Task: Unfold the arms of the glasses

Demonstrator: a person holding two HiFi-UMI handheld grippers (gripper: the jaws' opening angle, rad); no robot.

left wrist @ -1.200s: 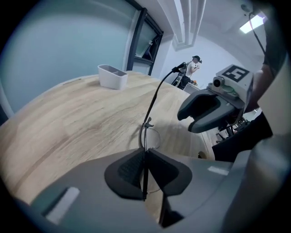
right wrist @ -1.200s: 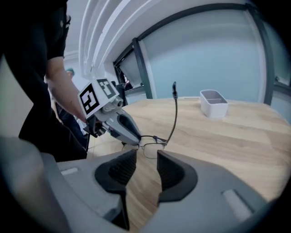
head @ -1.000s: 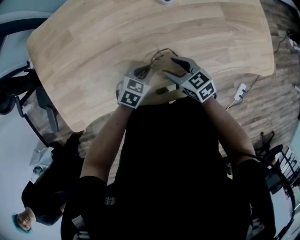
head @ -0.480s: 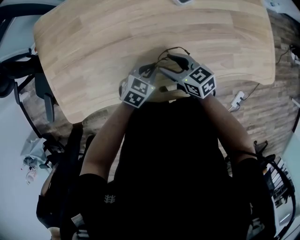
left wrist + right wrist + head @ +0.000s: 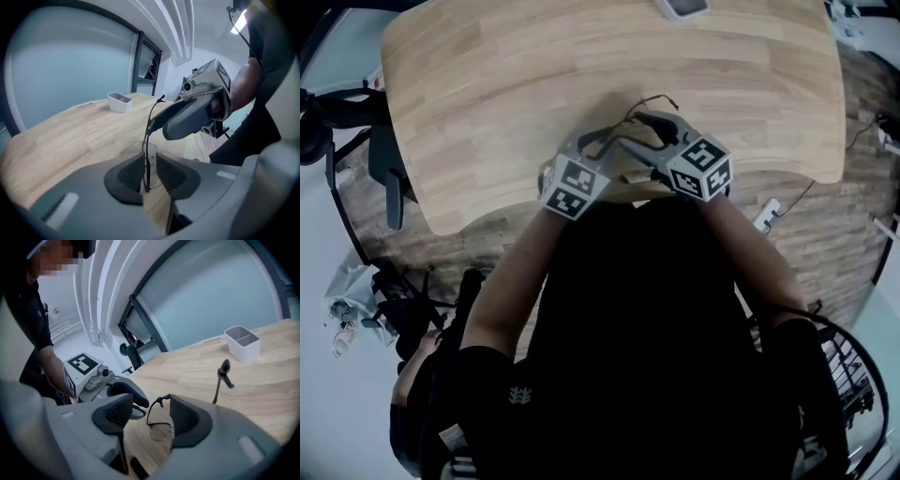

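**Glasses [image 5: 159, 430] sitting between two parted tongs at near edge of tabletop [image 5: 487, 103]**

A person is working a pair of hand-held grippers close together at the near edge of a pale wooden tabletop, with the thin-framed glasses between them. The left tongs [image 5: 150, 160] have just been opening. Their ribbed pads are standing a narrow gap apart, and the dark wire of the frame is running upright through that gap, lying close against one pad and clear of the other. The right tongs [image 5: 151, 409] are standing wide apart and are gripping nothing. A lens is showing in the space between their pads, and one slim arm [image 5: 157, 408] is curling up just beside the inner edge of one pad, though whether it is touching cannot be told. A second arm [image 5: 220, 377] is rising upright farther out, outside the right tongs. In the left gripper view, the dark tip of the right tongs is reaching in just beside the upright wire. Whether the glasses are resting on the wood or hanging just above it cannot be told. A white two-compartment tray [image 5: 242, 344] is sitting well apart from them, toward the far side of the tabletop.
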